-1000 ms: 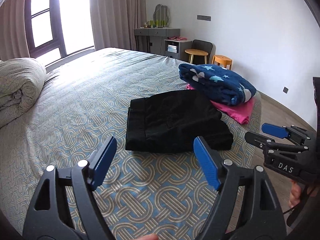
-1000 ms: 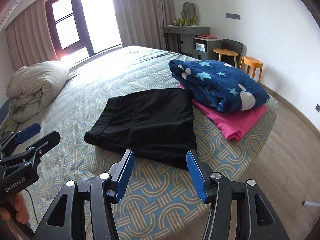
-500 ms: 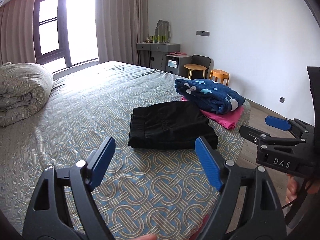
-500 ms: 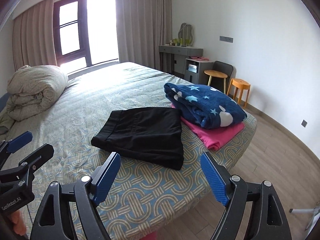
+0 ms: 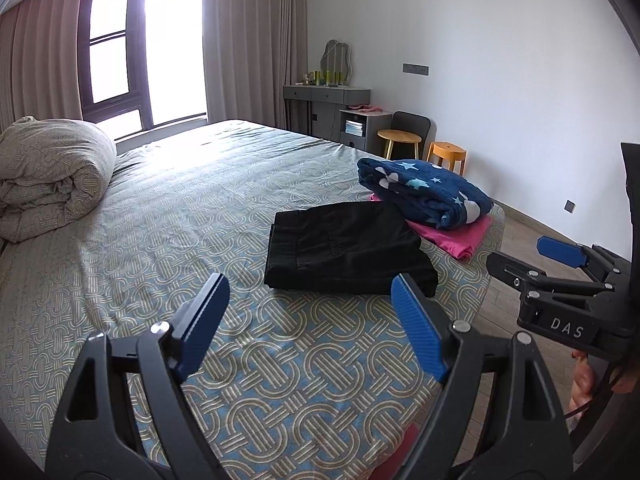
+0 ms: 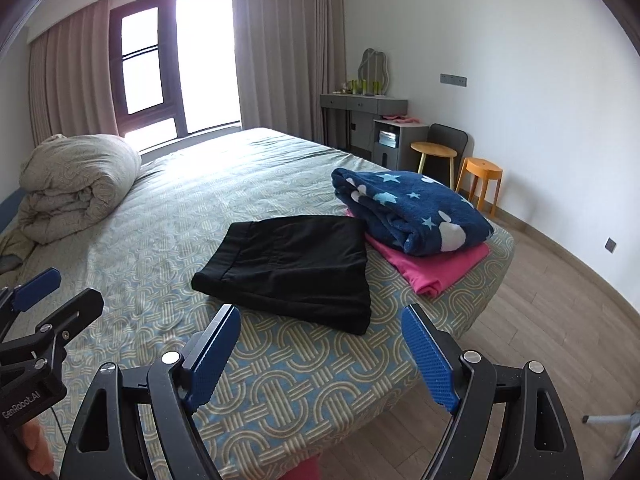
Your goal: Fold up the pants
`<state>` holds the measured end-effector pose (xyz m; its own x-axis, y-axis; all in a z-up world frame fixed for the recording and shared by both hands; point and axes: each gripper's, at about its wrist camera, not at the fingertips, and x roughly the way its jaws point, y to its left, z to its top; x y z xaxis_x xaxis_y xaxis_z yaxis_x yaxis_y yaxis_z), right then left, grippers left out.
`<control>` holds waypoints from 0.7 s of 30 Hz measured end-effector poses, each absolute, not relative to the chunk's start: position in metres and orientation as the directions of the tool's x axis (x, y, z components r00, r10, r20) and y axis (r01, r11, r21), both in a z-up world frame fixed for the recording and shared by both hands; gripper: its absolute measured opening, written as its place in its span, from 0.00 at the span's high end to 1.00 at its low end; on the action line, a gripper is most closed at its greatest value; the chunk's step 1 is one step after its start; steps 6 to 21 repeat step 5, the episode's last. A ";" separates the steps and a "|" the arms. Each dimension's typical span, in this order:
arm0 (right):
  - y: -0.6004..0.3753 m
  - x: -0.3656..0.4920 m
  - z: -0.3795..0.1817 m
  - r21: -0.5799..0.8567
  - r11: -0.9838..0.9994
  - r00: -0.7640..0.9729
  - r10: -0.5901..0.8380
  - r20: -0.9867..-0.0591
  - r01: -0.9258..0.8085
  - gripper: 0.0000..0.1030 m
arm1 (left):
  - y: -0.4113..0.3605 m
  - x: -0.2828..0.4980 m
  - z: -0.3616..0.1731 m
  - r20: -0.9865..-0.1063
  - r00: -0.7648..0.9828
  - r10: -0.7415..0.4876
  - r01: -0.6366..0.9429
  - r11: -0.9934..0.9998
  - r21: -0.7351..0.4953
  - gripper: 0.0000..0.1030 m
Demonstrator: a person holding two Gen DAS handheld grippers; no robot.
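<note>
Black pants (image 5: 348, 248) lie folded into a flat rectangle on the patterned bed (image 5: 180, 220), near its foot corner; they also show in the right wrist view (image 6: 296, 264). My left gripper (image 5: 310, 324) is open and empty, held back from the near edge of the pants. My right gripper (image 6: 320, 352) is open and empty, also short of the pants, over the bed's edge. Each gripper shows at the side of the other's view.
A folded navy star blanket (image 6: 412, 208) rests on a pink cloth (image 6: 436, 268) right of the pants. A rolled duvet (image 6: 76, 184) sits at the far left. Stools (image 6: 480, 180), a chair and a dresser stand by the wall. Wooden floor lies to the right.
Both grippers have drawn back and risen away from the pants, which now look smaller and farther. The right jaws have opened wider. The pants have not moved.
</note>
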<state>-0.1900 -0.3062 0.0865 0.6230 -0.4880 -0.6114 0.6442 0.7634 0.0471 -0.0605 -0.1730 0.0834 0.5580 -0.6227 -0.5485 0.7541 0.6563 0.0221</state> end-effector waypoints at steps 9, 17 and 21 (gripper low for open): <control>-0.308 -0.195 0.087 0.063 0.758 0.623 -0.482 -0.616 0.649 0.18 | -0.178 -0.066 0.082 -0.553 0.557 -0.620 0.760 0.649 0.037 0.19; -0.308 -0.195 0.087 0.063 0.758 0.623 -0.482 -0.616 0.649 0.18 | -0.178 -0.066 0.082 -0.553 0.557 -0.620 0.760 0.649 0.037 0.19; -0.308 -0.195 0.087 0.063 0.758 0.623 -0.482 -0.616 0.649 0.18 | -0.178 -0.066 0.082 -0.553 0.557 -0.620 0.760 0.649 0.037 0.19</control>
